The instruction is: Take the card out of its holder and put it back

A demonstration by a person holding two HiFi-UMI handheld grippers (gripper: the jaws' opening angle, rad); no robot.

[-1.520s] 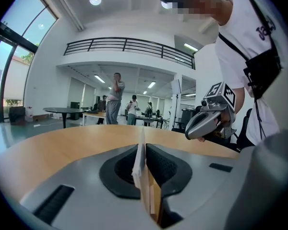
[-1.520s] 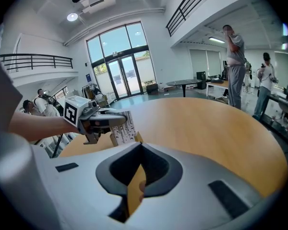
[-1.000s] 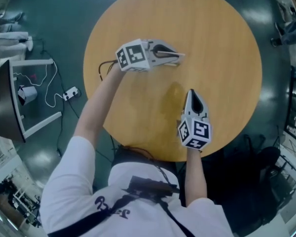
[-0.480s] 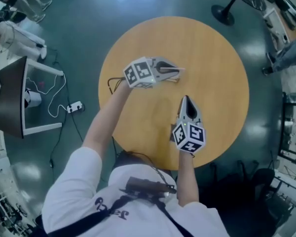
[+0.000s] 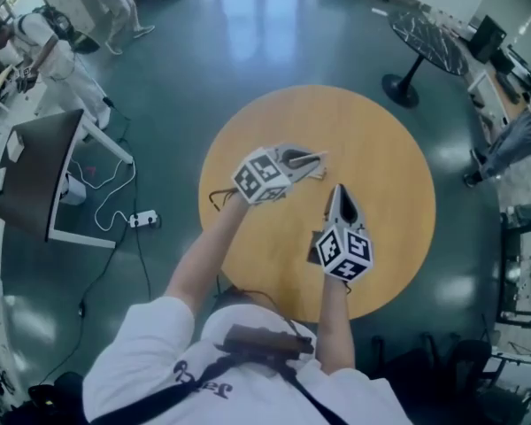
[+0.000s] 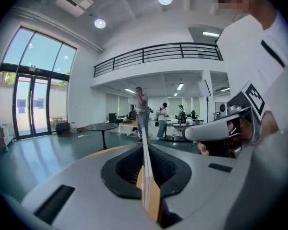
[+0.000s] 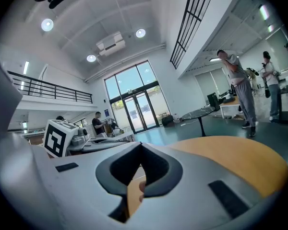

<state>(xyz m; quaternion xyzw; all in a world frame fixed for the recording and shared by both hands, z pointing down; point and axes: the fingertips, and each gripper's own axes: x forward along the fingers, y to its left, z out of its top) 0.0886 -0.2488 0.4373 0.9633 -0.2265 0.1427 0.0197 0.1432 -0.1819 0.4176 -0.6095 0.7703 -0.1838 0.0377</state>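
Above the middle of the round table (image 5: 398,149), the left gripper (image 5: 306,161) is clenched on a thin pale card holder (image 5: 318,158), pinched edge-on. Whether the card sits inside cannot be told. The holder's long axis runs toward the table's right edge. The right gripper (image 5: 339,192), jaws closed on nothing, is nearer the table's near edge. Its tip points toward the holder's free end, close to it but apart.

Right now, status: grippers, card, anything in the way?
Left gripper shut on thin white card, edge-on between jaws. Right gripper shut, empty. Both over round table; no obstruction seen.
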